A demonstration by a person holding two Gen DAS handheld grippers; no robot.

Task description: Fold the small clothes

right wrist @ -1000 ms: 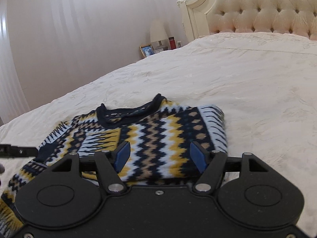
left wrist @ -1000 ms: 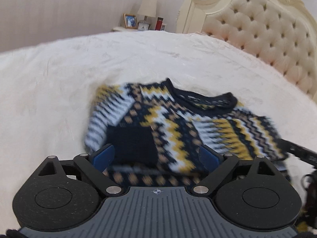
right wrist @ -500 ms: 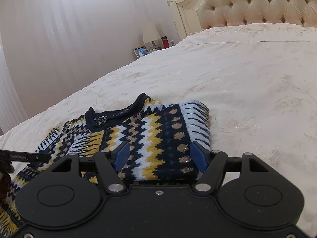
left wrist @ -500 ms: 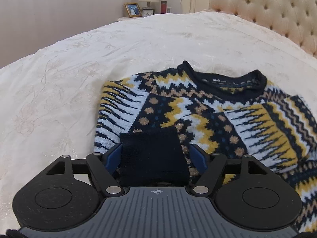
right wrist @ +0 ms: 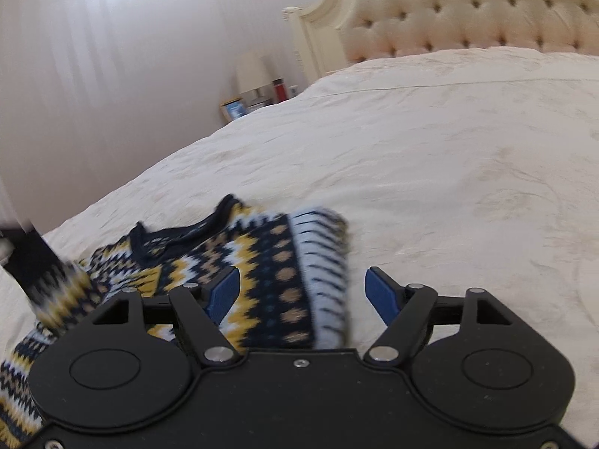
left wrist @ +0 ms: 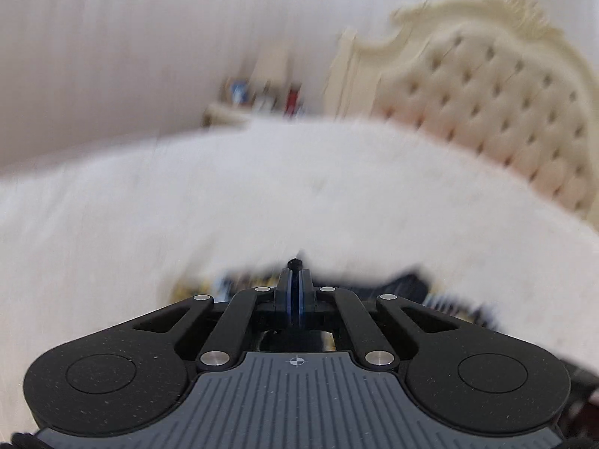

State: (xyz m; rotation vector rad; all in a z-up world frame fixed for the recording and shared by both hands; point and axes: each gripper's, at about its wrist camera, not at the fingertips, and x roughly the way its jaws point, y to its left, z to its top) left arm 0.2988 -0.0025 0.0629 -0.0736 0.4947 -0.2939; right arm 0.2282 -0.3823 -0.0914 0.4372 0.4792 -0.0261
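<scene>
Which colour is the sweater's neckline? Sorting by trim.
Dark navy neckline, clearest in the right wrist view.

We record a sweater (right wrist: 262, 262) knitted in zigzag and dot bands of navy, mustard yellow, tan and white, with a navy collar and a white, navy-dashed side panel. We note a cream bedspread (right wrist: 449, 157), a beige buttoned headboard (right wrist: 468, 7), and blue pads (right wrist: 382, 292) on black frames.
</scene>
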